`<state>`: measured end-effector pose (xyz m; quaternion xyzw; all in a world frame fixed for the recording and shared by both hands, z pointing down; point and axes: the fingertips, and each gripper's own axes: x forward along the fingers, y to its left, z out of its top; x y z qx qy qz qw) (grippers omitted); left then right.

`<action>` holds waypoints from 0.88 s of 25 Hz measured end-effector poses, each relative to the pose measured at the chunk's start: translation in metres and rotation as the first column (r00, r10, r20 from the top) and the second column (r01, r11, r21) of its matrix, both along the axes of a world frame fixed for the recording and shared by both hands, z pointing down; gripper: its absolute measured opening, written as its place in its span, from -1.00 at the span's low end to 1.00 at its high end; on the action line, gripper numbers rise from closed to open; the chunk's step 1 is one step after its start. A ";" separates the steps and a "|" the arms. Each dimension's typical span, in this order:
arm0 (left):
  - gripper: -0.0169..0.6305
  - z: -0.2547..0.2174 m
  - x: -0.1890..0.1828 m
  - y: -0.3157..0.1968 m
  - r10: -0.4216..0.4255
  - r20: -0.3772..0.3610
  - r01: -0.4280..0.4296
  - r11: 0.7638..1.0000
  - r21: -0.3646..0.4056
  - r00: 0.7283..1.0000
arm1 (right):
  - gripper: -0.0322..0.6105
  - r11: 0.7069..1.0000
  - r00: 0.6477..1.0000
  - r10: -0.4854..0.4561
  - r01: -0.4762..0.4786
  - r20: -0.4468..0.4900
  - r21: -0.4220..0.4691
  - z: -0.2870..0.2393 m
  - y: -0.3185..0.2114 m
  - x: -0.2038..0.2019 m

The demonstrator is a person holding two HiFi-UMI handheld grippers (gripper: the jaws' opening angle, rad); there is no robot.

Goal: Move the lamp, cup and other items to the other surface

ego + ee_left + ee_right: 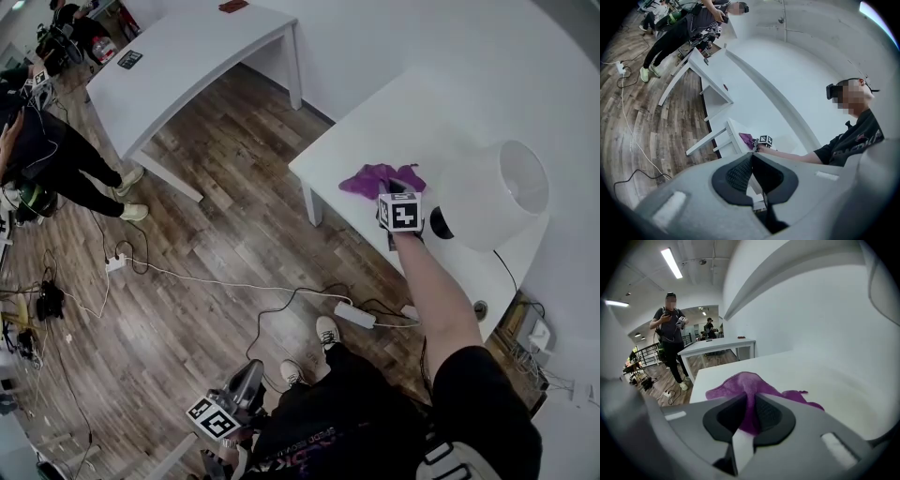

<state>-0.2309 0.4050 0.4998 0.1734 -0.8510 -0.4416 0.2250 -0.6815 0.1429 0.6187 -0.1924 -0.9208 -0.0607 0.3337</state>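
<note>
A purple cloth [375, 177] lies crumpled on the near white table [337, 155]. In the right gripper view a fold of the cloth [740, 383] rises between the jaws, and my right gripper [751, 397] is shut on it. In the head view that gripper [394, 190] sits at the cloth's right end, its marker cube just behind. Right of it stands the lamp [497, 192] with a white shade and a dark base. My left gripper [248, 375] hangs low by my leg, off the table; its jaws [751, 157] meet with nothing between them. No cup shows.
A second white table [187, 56] stands across the wooden floor, with two small dark items on it. Cables and a power strip [354, 314] lie on the floor by the near table. A person [56, 159] stands at the far left. A wall runs behind both tables.
</note>
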 end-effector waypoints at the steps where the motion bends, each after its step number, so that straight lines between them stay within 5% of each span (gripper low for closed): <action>1: -0.95 -0.001 0.001 0.000 0.008 0.004 -0.008 1.000 -0.001 1.000 | -0.75 1.000 1.000 -0.005 0.005 0.011 -0.005 -0.005 0.002 0.004; 22: -0.95 -0.022 0.042 0.032 0.166 0.120 -0.173 0.984 0.049 0.979 | -0.75 0.988 0.988 0.035 -0.012 0.150 -0.153 -0.114 0.034 0.136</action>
